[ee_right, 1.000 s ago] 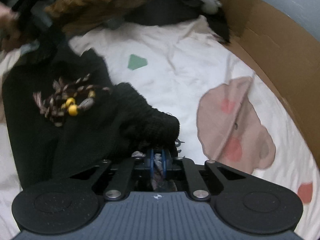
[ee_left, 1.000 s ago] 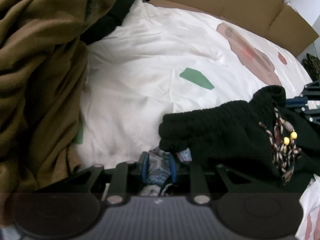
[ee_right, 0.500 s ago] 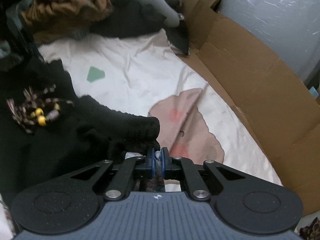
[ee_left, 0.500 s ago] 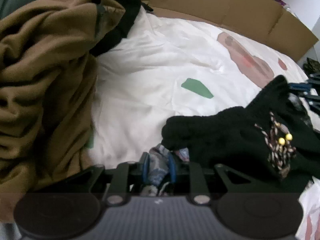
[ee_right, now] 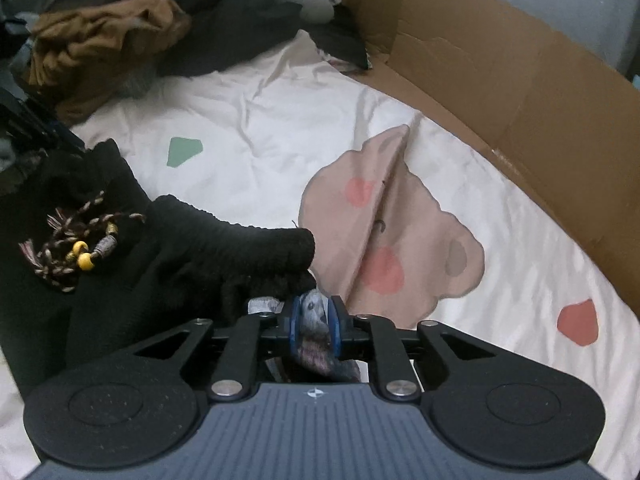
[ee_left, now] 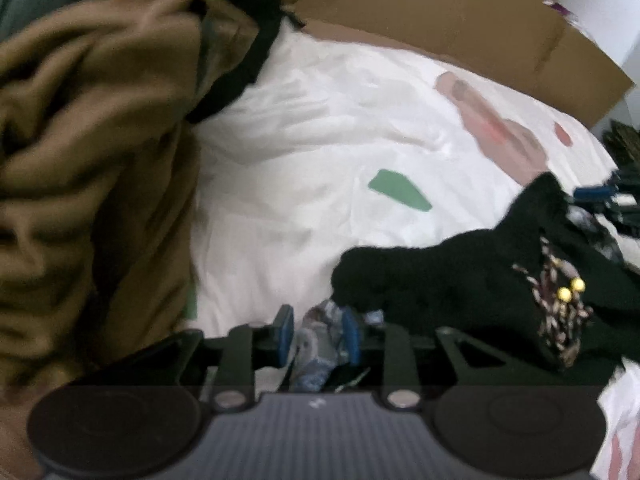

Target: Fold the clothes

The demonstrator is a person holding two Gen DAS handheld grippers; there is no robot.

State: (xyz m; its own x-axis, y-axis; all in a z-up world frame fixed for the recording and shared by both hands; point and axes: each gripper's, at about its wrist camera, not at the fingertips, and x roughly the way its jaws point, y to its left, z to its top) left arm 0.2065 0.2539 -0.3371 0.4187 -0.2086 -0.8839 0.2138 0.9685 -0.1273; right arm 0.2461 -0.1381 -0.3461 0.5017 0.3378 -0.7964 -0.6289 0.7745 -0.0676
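Observation:
A black knitted garment (ee_left: 460,276) with a braided drawstring and yellow beads (ee_left: 570,290) hangs stretched between my two grippers above a white bed sheet (ee_left: 320,140). My left gripper (ee_left: 318,334) is shut on a patterned grey-blue edge of the garment. My right gripper (ee_right: 314,320) is shut on the opposite patterned edge of it (ee_right: 140,256). The right gripper also shows at the right edge of the left wrist view (ee_left: 600,194). The drawstring (ee_right: 80,240) hangs at the garment's middle.
A heap of brown clothing (ee_left: 88,160) lies at the left, also seen far off in the right wrist view (ee_right: 104,44). Dark and grey clothes (ee_right: 248,12) pile behind it. A cardboard wall (ee_right: 520,92) borders the bed. The sheet carries a bear print (ee_right: 392,232).
Both grippers have risen and drawn back with the garment. The right wrist view has swung right, showing more cardboard wall. Both stay shut on the garment.

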